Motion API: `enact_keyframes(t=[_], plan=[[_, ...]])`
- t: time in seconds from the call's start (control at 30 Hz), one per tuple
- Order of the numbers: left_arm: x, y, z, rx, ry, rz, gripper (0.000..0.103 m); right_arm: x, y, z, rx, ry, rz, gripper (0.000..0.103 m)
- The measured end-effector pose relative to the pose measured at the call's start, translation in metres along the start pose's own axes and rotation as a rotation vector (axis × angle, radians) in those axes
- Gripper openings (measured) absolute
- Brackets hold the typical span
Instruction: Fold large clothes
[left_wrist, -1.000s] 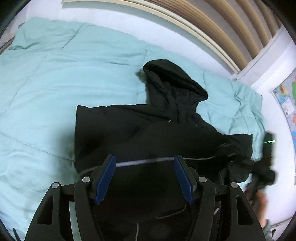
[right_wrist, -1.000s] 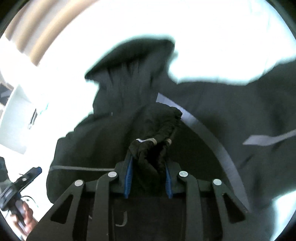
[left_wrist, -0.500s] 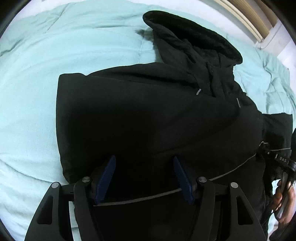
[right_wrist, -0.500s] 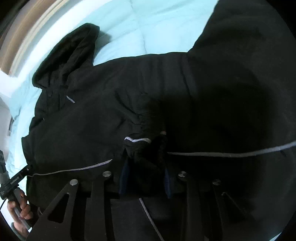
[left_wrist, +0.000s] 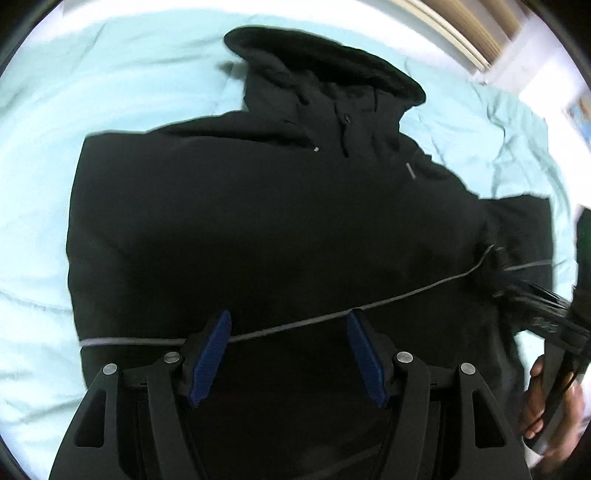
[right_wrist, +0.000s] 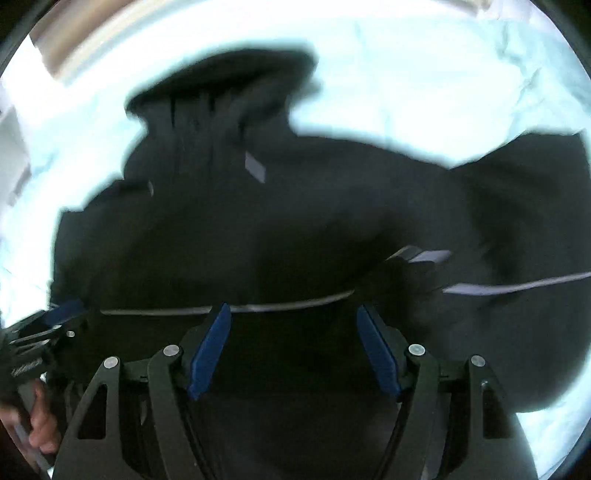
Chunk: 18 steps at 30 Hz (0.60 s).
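A large black hooded jacket lies spread on a light teal bed quilt, hood pointing away, a thin grey stripe across it. My left gripper is open and empty just above the jacket's lower body. My right gripper is also open and empty over the jacket. The right gripper shows at the right edge of the left wrist view, and the left gripper at the left edge of the right wrist view. The right view is blurred.
A slatted wooden headboard and a white wall lie beyond the quilt at the upper right. Bare quilt surrounds the jacket on the left and far sides.
My right gripper has opened and let go of the bunched black sleeve it held. The jacket now lies flatter. My left gripper stayed open and shifted over the jacket.
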<state>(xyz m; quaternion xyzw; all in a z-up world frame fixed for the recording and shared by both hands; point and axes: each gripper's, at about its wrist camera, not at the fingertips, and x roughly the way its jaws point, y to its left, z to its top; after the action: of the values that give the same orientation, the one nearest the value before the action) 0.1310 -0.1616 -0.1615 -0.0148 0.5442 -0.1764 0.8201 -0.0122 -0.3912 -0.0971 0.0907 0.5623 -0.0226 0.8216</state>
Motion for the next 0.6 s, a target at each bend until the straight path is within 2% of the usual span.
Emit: enact_keyframes(t=[0.07,0.13,0.23,0.3,0.37,0.43,0.53,0.6], plan=[[0.014,-0.003,-0.004,0.045,0.019,0.036,0.067,0.028,0.004,-0.009,0.004,0.031,-0.04,0.073],[0.009,-0.012,-0.004,0.089,0.027,0.068,0.067,0.029,0.004,-0.012,0.015,0.023,-0.048,0.073],[-0.014,-0.019,-0.006,0.104,0.032,0.026,0.066,0.008,0.003,-0.009,0.049,0.05,-0.018,0.073],[-0.037,-0.023,-0.014,0.091,0.018,-0.01,0.066,-0.022,-0.001,-0.014,0.094,0.025,0.048,0.073],[-0.063,-0.03,-0.026,0.097,-0.008,-0.02,0.066,-0.057,-0.008,-0.025,0.127,-0.023,0.064,0.073],[-0.089,-0.039,-0.04,0.1,-0.035,-0.03,0.067,-0.093,-0.015,-0.038,0.157,-0.073,0.044,0.073],[-0.125,-0.054,-0.064,0.086,-0.043,-0.109,0.067,-0.143,-0.031,-0.067,0.184,-0.14,0.018,0.073],[-0.143,-0.068,-0.074,0.081,-0.061,-0.118,0.067,-0.171,-0.049,-0.086,0.191,-0.15,-0.015,0.073]])
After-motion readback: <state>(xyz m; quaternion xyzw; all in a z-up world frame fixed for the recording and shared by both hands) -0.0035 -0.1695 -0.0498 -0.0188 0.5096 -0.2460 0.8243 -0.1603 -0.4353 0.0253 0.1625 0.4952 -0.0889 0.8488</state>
